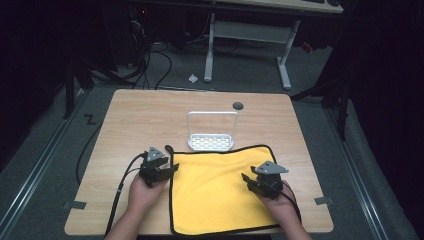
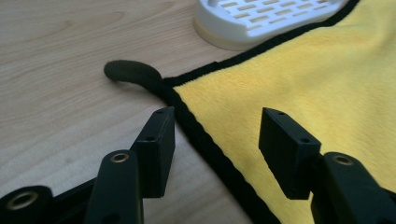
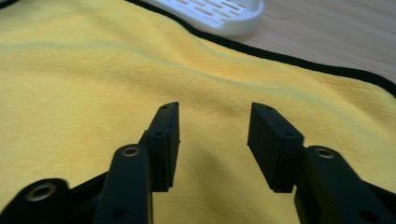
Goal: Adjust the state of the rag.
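The left gripper (image 1: 161, 170) sits at the left black-trimmed edge of the square yellow microfibre cloth (image 1: 220, 192), its jaws apart and nothing clamped between them; in the left gripper view that edge runs up between the jaws, and the black hanging loop (image 2: 133, 73) at the cloth's far left corner lies on the wood just beyond. The cloth lies spread flat on the near half of the light wooden table (image 1: 125, 130), its far hem touching the base of the white perforated plastic rack (image 1: 211, 132). The right gripper (image 1: 260, 186) hovers over the right part of the cloth, jaws likewise apart and holding nothing.

Judged procedure: the cloth appears set for a fold or a re-grip. Lower each gripper until one jaw slides under the trim, close on the hem only, and lift both sides evenly so the fabric does not drag against the rack.

Surface: matt wood grain, with a dark round grommet (image 1: 238, 105) near the far edge. Room: dim, grey floor, trailing cables and the white legs of a further desk (image 1: 247, 35) behind
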Demonstrator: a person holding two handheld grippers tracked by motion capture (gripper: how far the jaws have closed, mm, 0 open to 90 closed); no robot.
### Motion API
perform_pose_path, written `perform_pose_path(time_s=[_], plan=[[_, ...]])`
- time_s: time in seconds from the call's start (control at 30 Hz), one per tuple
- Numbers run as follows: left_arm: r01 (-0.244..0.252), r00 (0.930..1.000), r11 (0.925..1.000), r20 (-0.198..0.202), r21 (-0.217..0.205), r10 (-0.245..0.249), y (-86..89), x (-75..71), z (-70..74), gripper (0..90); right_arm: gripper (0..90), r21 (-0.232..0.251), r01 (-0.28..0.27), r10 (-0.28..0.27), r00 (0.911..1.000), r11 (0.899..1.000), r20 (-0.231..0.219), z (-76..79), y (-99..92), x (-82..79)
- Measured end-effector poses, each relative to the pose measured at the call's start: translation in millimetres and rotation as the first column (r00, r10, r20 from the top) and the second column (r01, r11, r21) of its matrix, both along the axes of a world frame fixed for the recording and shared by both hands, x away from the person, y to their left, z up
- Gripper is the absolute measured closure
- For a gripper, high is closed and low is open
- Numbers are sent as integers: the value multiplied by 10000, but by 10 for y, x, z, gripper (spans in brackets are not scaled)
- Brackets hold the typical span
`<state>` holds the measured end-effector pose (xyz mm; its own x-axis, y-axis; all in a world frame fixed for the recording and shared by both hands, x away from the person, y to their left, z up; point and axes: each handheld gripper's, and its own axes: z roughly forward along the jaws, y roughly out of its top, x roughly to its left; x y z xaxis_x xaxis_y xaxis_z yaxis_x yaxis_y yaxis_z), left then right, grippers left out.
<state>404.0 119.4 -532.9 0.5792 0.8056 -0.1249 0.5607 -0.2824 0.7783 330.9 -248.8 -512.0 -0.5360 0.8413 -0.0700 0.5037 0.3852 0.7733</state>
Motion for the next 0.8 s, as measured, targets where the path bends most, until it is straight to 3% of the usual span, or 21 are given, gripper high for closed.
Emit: perform_pose_path(time_s=[0.1, 0.2, 0.3, 0.4, 0.43, 0.63, 0.8], plan=[[-73, 10000, 10000, -53, -57, 72, -56, 76, 12, 449, 479, -57, -416, 416, 9991, 9991, 14, -8, 100, -32], [-305, 9994, 9992, 182, 238, 301, -113, 137, -8, 432, 461, -204, -672, 674, 9977, 9975, 85, -15, 175, -56], [-651, 9978, 9966, 154, 504, 644, -138, 181, -42, 445, 442, -148, -852, 853, 9963, 9963, 55, -12, 223, -77], [-556, 9978, 9926, 431, 1079, 512, -203, 140, -42, 478, 421, 5, -992, 992, 9950, 9951, 86, 4, 257, -103], [-493, 9980, 9927, 453, 1101, 445, -220, 126, -38, 530, 416, 18, -1023, 1023, 9947, 9948, 126, 9, 274, -112], [-288, 9987, 9945, 440, 1008, 244, -240, 102, -39, 620, 391, 253, -1454, 1452, 9893, 9890, 122, 44, 442, -177], [204, 9993, 9973, 309, 701, -227, -219, 100, -42, 804, 387, 110, -2121, 2120, 9772, 9772, 73, 46, 739, -286]])
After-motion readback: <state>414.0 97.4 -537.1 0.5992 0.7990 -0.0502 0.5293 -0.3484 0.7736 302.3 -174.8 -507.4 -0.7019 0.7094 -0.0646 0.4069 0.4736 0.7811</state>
